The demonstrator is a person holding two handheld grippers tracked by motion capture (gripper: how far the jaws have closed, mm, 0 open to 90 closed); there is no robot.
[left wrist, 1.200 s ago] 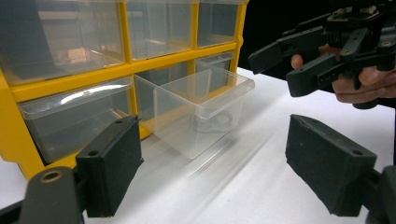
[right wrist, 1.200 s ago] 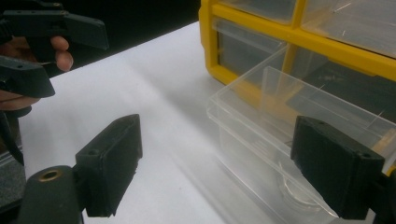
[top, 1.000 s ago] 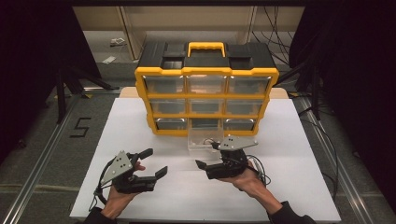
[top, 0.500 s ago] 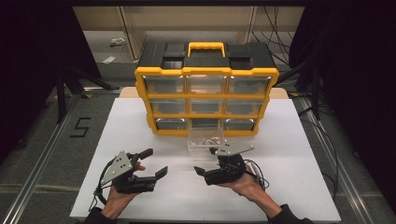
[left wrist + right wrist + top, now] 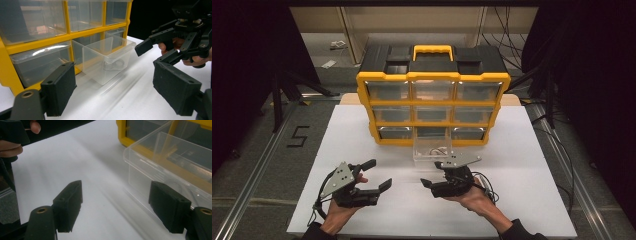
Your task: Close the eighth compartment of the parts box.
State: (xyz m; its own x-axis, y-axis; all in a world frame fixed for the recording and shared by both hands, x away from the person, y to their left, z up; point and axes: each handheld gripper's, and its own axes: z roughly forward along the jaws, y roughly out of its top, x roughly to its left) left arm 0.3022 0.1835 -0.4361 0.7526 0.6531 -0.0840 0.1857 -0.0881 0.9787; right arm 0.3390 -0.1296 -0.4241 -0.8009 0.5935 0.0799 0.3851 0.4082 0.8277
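The small clear plastic drawer already stood pulled out on the white table, just before the yellow-and-black organiser cabinet, something small and dark inside. The right gripper, jaws just narrowing yet empty, sat near it; the left gripper gaped empty towards the table's near edge, so handling the contents seemingly remained.

From where I stand, the one thing I can read is a black figure "5" marked on the grey floor, left of the table. The yellow drawer cabinet carries no lettering I can make out.
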